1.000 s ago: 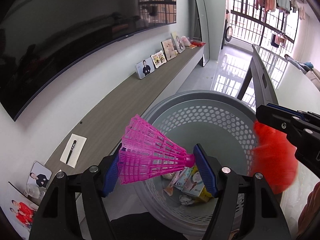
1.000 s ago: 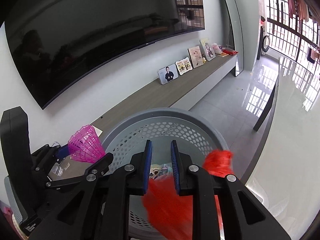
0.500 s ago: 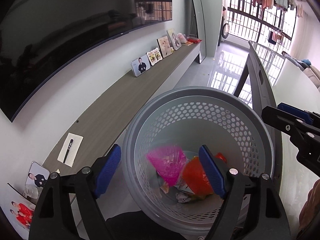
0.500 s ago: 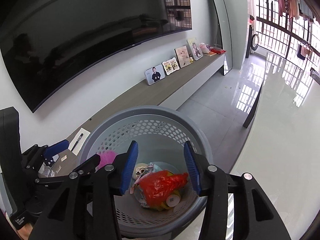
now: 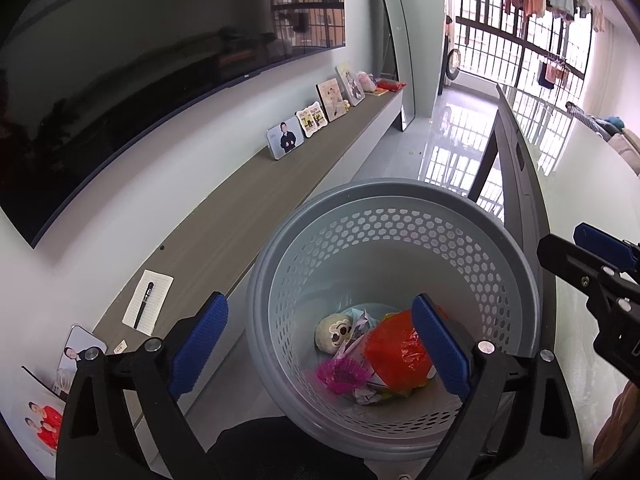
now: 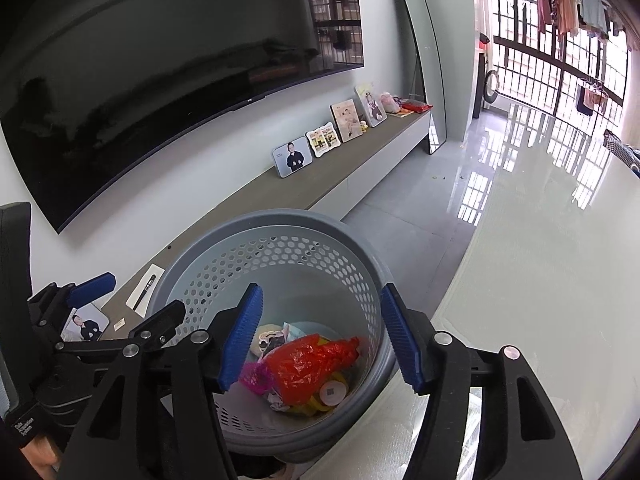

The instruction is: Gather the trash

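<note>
Okay, both my claws are wide open and holding nothing: left claw [image 5: 320, 344], right claw [image 6: 322, 336]. The pink shuttlecock [image 5: 342, 374] and red plastic bag [image 5: 396, 354] sit inside the grey perforated bin [image 5: 384, 200]. I'd lift straight up, clearing the rim.

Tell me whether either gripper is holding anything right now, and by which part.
Nothing is held. The left gripper and right gripper are both open over the grey perforated plastic bin, where the pink plastic shuttlecock and red plastic bag lie.
</note>
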### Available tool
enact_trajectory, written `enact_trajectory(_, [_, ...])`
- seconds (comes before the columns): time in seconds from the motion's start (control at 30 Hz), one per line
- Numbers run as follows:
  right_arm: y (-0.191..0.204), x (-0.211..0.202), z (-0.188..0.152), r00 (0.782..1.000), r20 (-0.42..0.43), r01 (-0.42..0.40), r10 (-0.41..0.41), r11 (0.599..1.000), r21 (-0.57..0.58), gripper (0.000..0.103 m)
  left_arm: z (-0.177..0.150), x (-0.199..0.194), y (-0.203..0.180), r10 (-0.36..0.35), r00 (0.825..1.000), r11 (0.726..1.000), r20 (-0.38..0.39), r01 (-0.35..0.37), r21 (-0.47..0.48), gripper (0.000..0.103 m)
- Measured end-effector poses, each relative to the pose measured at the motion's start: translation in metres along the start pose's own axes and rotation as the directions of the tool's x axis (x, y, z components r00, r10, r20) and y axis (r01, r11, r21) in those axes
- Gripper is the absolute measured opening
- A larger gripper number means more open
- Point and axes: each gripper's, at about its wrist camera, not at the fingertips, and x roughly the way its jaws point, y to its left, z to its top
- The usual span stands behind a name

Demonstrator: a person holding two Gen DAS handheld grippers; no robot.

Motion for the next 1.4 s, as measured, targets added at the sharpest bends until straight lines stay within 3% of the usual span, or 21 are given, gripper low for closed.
enact_trajectory(0.27, [-0.006, -0.009, -0.006, 1.0, 0.009, 0.029, -0.03, 0.999, 0.021, 0.062, 0.002, -0.009, -0.004, 0.002, 1.0, 1.0, 0.014, -0.002, 0.0, 0.096])
enact_trajectory(1.2, [-0.015, -0.019, -0.015, 0.998, 0.013, 0.054, -0.055, 0.997, 0.056, 0.067, -0.001, -0.02, -0.005, 0.029, 0.999, 1.0, 0.016, -0.028, -0.007, 0.097])
enact_trajectory(1.4, [-0.015, -0.017, -0.015, 0.999, 0.005, 0.052, -0.052, 0.997, 0.059, 0.072, 0.0, -0.023, -0.005, 0.033, 0.999, 0.999, 0.021, -0.033, -0.012, 0.097])
